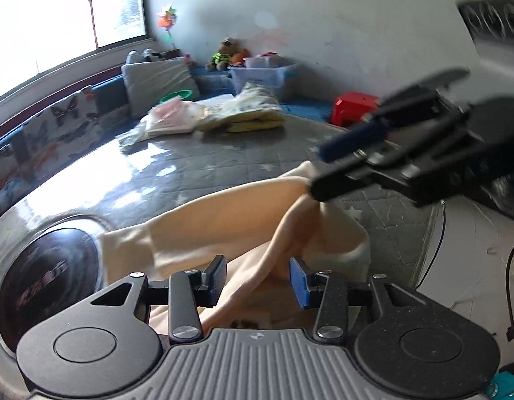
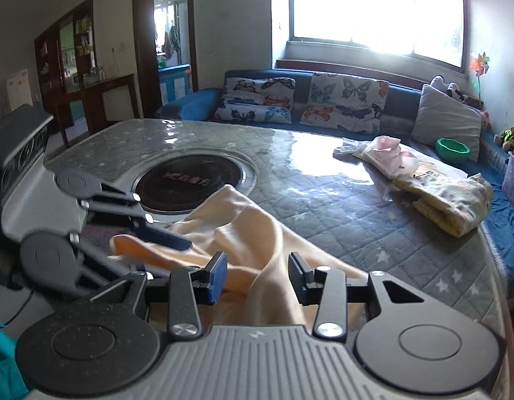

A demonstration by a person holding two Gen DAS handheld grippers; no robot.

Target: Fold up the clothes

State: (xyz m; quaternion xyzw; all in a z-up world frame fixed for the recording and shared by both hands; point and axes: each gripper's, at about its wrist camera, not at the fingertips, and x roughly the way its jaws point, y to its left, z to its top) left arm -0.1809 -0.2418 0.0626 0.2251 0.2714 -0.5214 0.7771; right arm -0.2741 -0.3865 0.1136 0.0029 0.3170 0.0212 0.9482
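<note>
A cream garment [image 1: 207,226] lies crumpled on the grey quilted table near its front edge; it also shows in the right wrist view [image 2: 257,233]. My left gripper [image 1: 257,278] is open, its jaws standing either side of a raised fold of the cloth. My right gripper [image 2: 257,275] is open over another ridge of the same cloth. The right gripper also shows in the left wrist view [image 1: 318,173], over the garment's far edge. The left gripper shows in the right wrist view [image 2: 177,250], at the garment's left end.
A round black hotplate [image 2: 193,183] is set in the table [image 2: 323,206] beside the garment. Folded yellow clothes [image 2: 447,200] and a pink bag [image 2: 390,156] lie at the far side. A blue sofa with cushions [image 2: 343,103] runs behind. A red stool [image 1: 353,106] stands past the table.
</note>
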